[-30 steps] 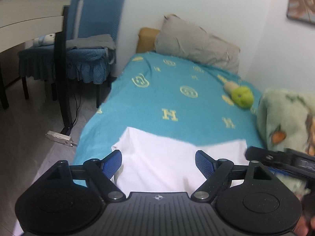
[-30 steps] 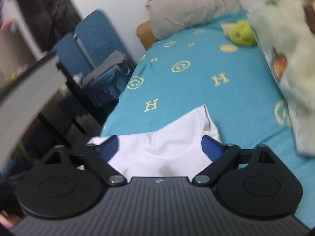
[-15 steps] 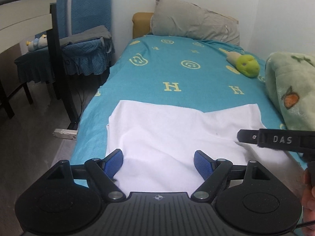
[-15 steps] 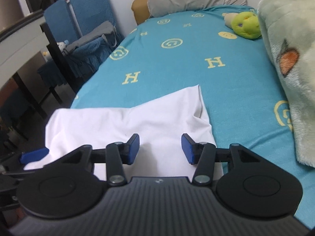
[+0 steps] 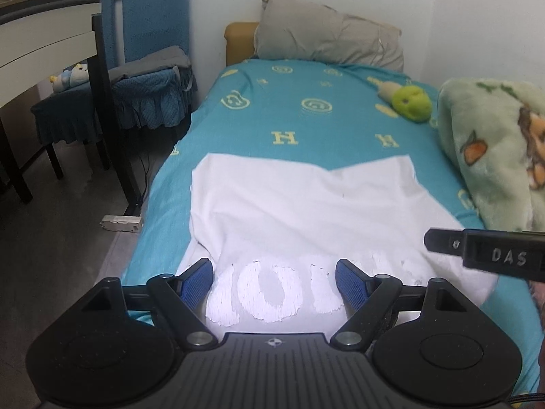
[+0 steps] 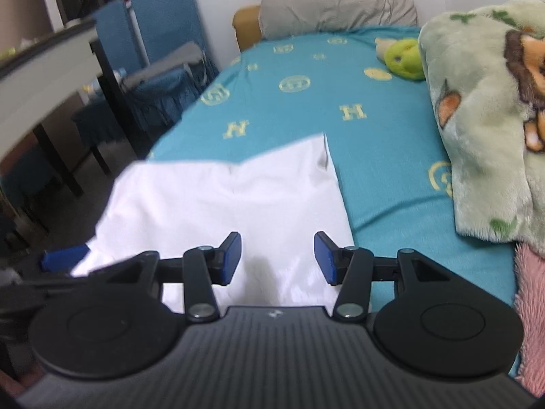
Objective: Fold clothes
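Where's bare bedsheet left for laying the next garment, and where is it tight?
Biggest free patch: teal sheet between the white garment and the grey pillow. A narrower strip runs between the garment's right edge and the green blanket. Crowded: the right side, with the blanket and the green plush toy, and the near end under the garment.

White on teal, with greens beyond

White garment (image 5: 299, 204) with brighter white lettering; teal bedsheet (image 5: 306, 126) with yellow H's and smileys; at two o'clock, pale green blanket (image 5: 494, 156) with orange motifs.
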{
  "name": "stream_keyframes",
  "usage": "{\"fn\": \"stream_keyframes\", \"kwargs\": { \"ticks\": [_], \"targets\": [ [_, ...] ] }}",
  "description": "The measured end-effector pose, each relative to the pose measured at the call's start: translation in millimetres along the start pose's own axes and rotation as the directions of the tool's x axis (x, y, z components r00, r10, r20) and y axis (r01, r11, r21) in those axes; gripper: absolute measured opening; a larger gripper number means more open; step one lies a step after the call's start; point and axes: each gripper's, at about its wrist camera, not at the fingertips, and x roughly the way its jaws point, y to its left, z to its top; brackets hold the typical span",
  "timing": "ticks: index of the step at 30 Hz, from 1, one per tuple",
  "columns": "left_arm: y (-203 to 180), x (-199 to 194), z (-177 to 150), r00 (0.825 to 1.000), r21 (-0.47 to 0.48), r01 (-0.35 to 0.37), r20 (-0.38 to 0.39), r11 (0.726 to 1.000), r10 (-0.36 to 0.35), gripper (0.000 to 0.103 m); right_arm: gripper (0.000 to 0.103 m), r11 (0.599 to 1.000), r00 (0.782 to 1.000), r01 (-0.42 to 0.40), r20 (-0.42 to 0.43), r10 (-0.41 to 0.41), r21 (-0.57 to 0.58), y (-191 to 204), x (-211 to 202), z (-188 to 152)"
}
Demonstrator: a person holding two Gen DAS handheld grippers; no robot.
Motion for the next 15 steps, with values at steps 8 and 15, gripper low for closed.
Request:
{"fn": "stream_keyframes", "kwargs": {
  "ticks": [8, 15],
  "targets": [
    [9, -13, -10, 0.999, -0.047, 0.032, -0.014, 0.998, -0.032, 0.081, 0.05, 0.999, 0.996, 0.01, -0.087, -0.007, 0.04, -6, 25, -14],
    [21, -46, -22, 0.992, -0.188, 0.121, -0.001, 0.975, -0.124, 0.083, 0.05, 0.998, 0.996, 0.009, -0.088, -0.004, 0.055, -8, 26, -14]
  ]
}}
